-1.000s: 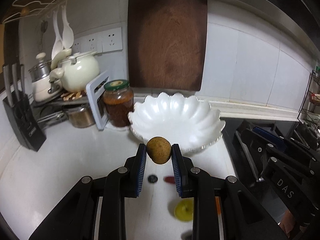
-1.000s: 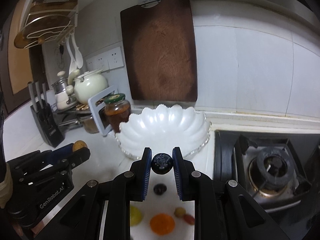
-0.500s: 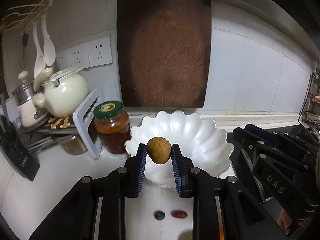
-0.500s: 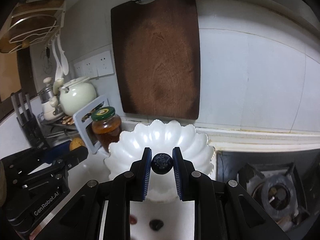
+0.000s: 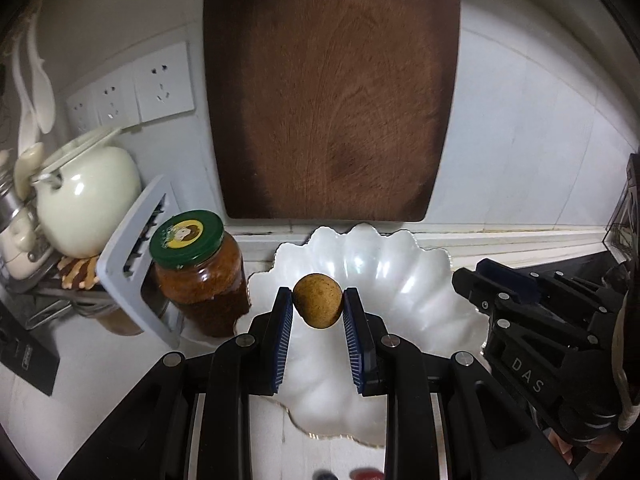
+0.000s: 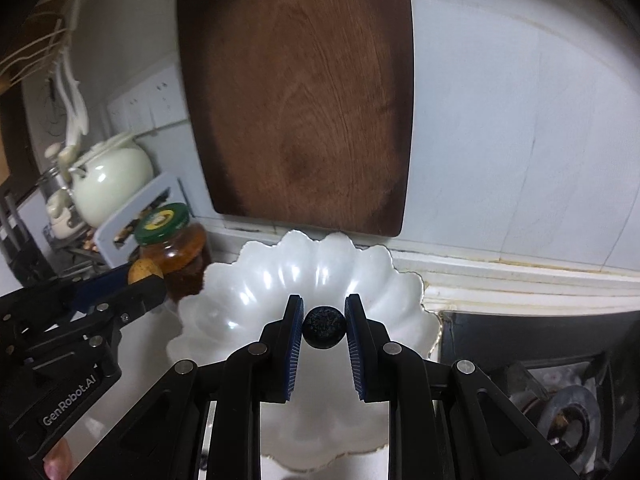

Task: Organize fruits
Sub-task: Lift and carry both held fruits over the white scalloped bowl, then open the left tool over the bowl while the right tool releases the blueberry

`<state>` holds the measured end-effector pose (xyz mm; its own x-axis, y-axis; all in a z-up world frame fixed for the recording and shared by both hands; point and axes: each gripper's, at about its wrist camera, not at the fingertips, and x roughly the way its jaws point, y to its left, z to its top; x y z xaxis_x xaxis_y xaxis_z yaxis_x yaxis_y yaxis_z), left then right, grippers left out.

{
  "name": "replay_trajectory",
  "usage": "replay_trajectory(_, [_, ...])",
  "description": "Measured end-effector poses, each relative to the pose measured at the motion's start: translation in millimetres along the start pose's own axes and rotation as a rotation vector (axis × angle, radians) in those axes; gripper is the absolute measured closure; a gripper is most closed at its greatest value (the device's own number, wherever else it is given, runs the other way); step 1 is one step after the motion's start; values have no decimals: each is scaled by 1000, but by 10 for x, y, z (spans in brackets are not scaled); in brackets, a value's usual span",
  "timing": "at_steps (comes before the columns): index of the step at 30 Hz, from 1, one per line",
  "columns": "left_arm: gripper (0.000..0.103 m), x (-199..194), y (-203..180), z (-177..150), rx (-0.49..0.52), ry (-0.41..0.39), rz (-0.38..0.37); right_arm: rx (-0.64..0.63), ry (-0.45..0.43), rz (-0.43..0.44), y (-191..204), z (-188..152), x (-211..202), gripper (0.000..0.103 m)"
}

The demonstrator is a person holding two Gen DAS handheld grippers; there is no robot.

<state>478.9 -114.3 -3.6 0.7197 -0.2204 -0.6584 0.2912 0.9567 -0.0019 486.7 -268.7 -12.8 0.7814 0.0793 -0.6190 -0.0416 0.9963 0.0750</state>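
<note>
Fruit sits in both of our grippers. In the left gripper (image 5: 318, 306) we have a brown, rough-skinned round fruit (image 5: 318, 306) pinched between the blue pads near their tips; in the right gripper (image 6: 323, 327) a small dark, bumpy berry (image 6: 323, 327) is clamped the same way. Both hang over the white scalloped bowl (image 5: 416, 280), which looks bare inside as far as we can see.

The step in hand, we judge, is dropping these two into the bowl. To do it well, we should lower each gripper close to the bowl's floor before parting the pads, since round fruit let go from high up would likely roll or bounce over the shallow fluted rim. We would also release one at a time, because the two tools are close together and the right gripper's tip already reaches in over the bowl's right rim in the left view.

Around the bowl, a glass jar with a green lid (image 5: 198, 276) stands just beside its left edge, so the left gripper needs care there. A dark wooden cutting board (image 5: 332, 92) leans on the wall behind, and the stove burner (image 6: 568, 420) lies to the right.
</note>
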Motion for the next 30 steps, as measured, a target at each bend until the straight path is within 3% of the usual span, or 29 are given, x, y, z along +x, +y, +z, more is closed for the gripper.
replay_trajectory(16, [77, 1013, -33, 98, -25, 235, -10, 29, 228, 2, -206, 89, 854, 80])
replay_trajectory(24, [76, 1234, -42, 13, -36, 304, -16, 41, 287, 14, -245, 59, 1061, 79])
replay_trajectory(28, [60, 1226, -35, 24, -38, 301, -12, 57, 300, 21, -282, 46, 1085, 67])
replay_trajectory(30, [58, 1190, -29, 31, -37, 291, 3, 53, 298, 13, -285, 47, 1067, 66])
